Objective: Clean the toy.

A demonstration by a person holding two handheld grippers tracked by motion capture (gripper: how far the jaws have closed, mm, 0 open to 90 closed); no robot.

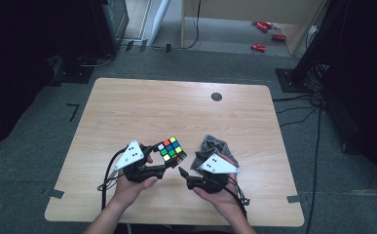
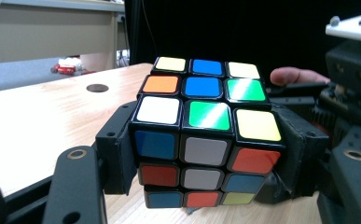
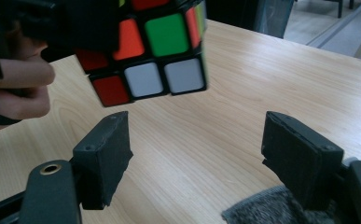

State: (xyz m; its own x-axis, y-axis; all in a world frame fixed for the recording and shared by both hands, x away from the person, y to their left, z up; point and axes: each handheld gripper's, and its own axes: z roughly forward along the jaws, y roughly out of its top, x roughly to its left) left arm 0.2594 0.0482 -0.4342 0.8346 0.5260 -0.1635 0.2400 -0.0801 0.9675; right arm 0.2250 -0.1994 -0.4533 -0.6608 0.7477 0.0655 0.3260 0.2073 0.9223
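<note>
Above the wooden table (image 1: 127, 112), the left gripper (image 1: 165, 157) is clamping the Rubik's cube (image 1: 172, 151); the right gripper (image 1: 188, 170) is hovering open-jawed nearby (grey cloth (image 1: 212, 145) beside it) and should be squaring up on one layer before closing.

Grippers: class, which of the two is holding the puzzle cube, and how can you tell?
The left gripper: its jaws clamp the cube, while the right gripper stands open.

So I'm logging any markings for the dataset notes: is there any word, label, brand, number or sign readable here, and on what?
None can be read.
Rubik's cube: plain coloured stickers, no logo or print.
Grey plate on the left tool: dark dots, no letters.
Red items on the far floor: too small to read.
</note>
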